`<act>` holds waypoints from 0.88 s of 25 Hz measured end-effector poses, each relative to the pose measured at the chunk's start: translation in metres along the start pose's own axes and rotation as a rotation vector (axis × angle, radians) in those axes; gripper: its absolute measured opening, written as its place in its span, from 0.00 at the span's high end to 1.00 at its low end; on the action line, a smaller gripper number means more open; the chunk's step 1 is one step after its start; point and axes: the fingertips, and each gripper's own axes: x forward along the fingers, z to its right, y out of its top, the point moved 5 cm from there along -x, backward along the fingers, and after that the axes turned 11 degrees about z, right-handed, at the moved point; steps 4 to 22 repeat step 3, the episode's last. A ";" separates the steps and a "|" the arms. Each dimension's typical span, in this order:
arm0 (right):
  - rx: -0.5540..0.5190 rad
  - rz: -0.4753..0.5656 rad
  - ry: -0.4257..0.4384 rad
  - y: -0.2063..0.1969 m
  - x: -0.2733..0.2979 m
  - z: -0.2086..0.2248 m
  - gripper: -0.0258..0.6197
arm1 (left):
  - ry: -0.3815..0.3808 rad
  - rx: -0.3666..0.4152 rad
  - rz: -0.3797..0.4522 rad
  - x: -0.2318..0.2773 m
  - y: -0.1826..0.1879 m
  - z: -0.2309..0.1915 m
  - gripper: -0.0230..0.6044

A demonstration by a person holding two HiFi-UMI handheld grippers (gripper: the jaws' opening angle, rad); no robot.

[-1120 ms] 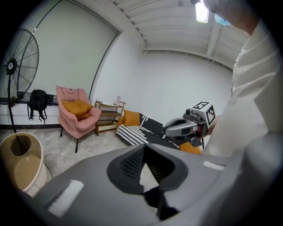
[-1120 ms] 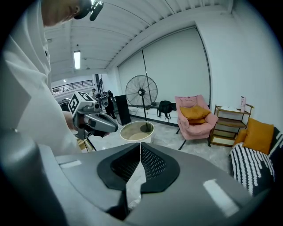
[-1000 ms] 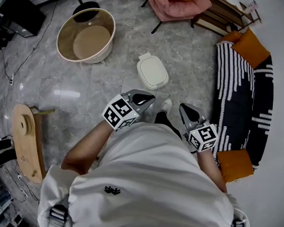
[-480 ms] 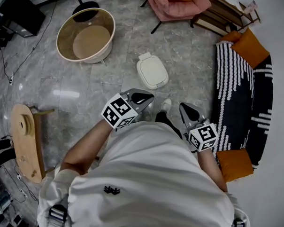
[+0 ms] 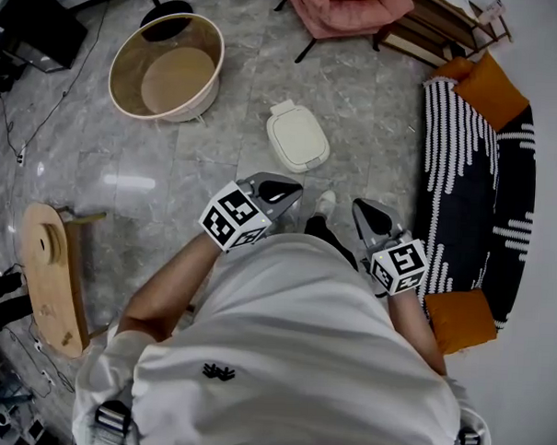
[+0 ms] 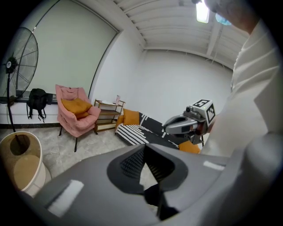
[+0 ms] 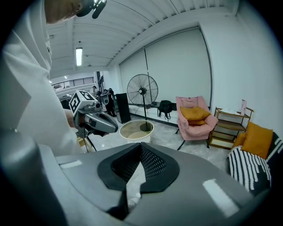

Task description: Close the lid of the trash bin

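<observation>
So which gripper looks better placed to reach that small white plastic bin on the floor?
Left, probably. In the head view the left gripper sits almost straight behind the small white plastic trash bin; the right gripper is off to its side and farther. Both are empty.

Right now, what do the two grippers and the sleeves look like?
The left gripper and right gripper match: smooth grey shells tapering to a point, black pads with a fine ribbed texture. Each carries a white cube printed with black square markers. No cables show. The person wears a white short-sleeved top.
</observation>
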 end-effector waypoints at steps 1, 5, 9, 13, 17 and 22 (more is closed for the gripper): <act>0.000 -0.001 -0.001 0.000 0.000 0.001 0.96 | -0.001 0.001 -0.001 0.001 0.000 -0.001 0.87; 0.001 -0.003 -0.001 -0.001 0.001 0.004 0.96 | -0.003 0.002 -0.003 0.004 0.000 -0.001 0.87; 0.001 -0.003 -0.001 -0.001 0.001 0.004 0.96 | -0.003 0.002 -0.003 0.004 0.000 -0.001 0.87; 0.001 -0.003 -0.001 -0.001 0.001 0.004 0.96 | -0.003 0.002 -0.003 0.004 0.000 -0.001 0.87; 0.001 -0.003 -0.001 -0.001 0.001 0.004 0.96 | -0.003 0.002 -0.003 0.004 0.000 -0.001 0.87; 0.001 -0.003 -0.001 -0.001 0.001 0.004 0.96 | -0.003 0.002 -0.003 0.004 0.000 -0.001 0.87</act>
